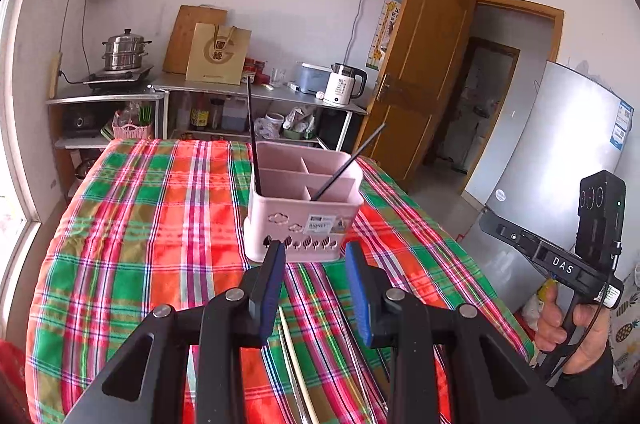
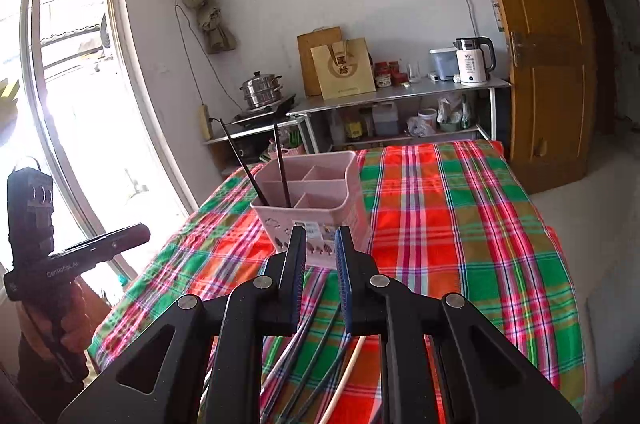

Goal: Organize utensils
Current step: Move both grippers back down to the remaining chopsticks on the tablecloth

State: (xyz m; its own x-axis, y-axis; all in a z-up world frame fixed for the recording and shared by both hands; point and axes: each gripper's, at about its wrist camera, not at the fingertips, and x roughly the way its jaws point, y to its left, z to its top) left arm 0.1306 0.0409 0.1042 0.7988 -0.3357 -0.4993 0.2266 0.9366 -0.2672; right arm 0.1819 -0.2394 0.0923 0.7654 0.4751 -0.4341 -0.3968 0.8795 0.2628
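A pink divided caddy (image 1: pixel 304 212) (image 2: pixel 320 200) stands in the middle of the plaid-covered table (image 1: pixel 140 224). Two black chopsticks (image 1: pixel 251 132) (image 2: pixel 281 164) stand in it, one upright and one leaning. Several loose chopsticks, dark ones (image 2: pixel 320 340) and a cream one (image 1: pixel 298 368) (image 2: pixel 346 372), lie on the cloth under both grippers. My left gripper (image 1: pixel 314 250) hovers just short of the caddy, its blue pads apart with nothing between them. My right gripper (image 2: pixel 320 234) is also in front of the caddy, with a narrow empty gap between its pads.
A hand holds the right gripper's handle (image 1: pixel 576 320) off the table's right edge. Behind the table a metal shelf (image 1: pixel 260 92) carries a kettle (image 1: pixel 344 84), a steamer pot (image 1: pixel 124 52) and a paper bag (image 1: pixel 218 54). A wooden door (image 1: pixel 420 64), a fridge (image 1: pixel 560 144) and a window (image 2: pixel 68 64) surround the table.
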